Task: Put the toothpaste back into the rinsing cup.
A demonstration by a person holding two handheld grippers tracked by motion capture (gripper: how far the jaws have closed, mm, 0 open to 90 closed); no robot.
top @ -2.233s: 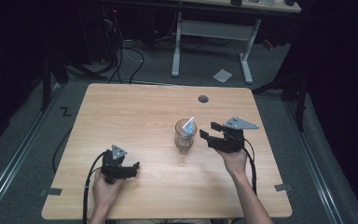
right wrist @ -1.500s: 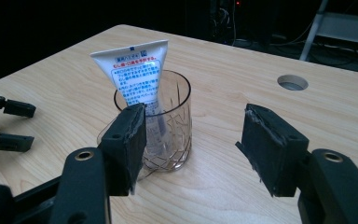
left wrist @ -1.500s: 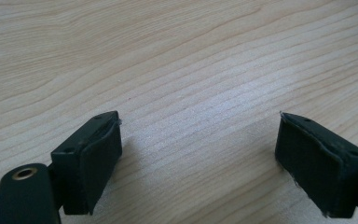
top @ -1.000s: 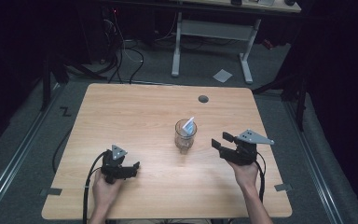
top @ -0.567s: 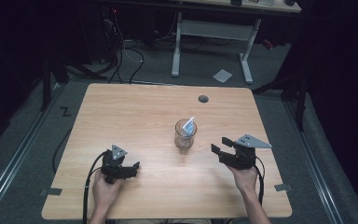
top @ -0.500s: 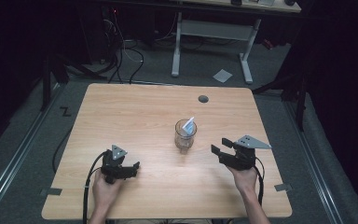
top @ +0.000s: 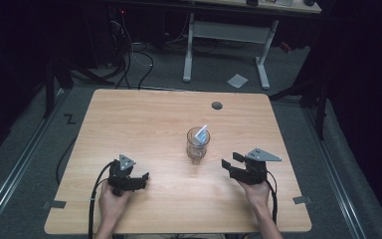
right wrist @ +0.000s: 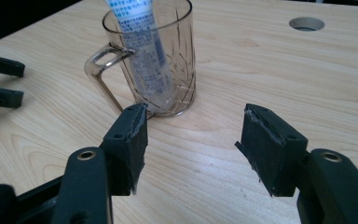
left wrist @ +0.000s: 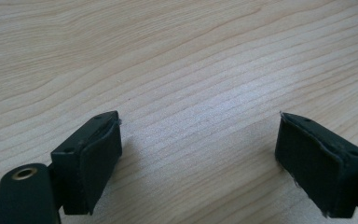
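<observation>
Since the earlier high view, the right gripper is being drawn back from the glass mug toward the near table edge. The mug is standing upright mid-table with a toothpaste tube leaning inside. Both sets of jaws are being held wide apart and empty. The retreat is judged best kept low and straight, clear of the handle. The left gripper is being rested near the front edge, with both forearms entering from below.
</observation>
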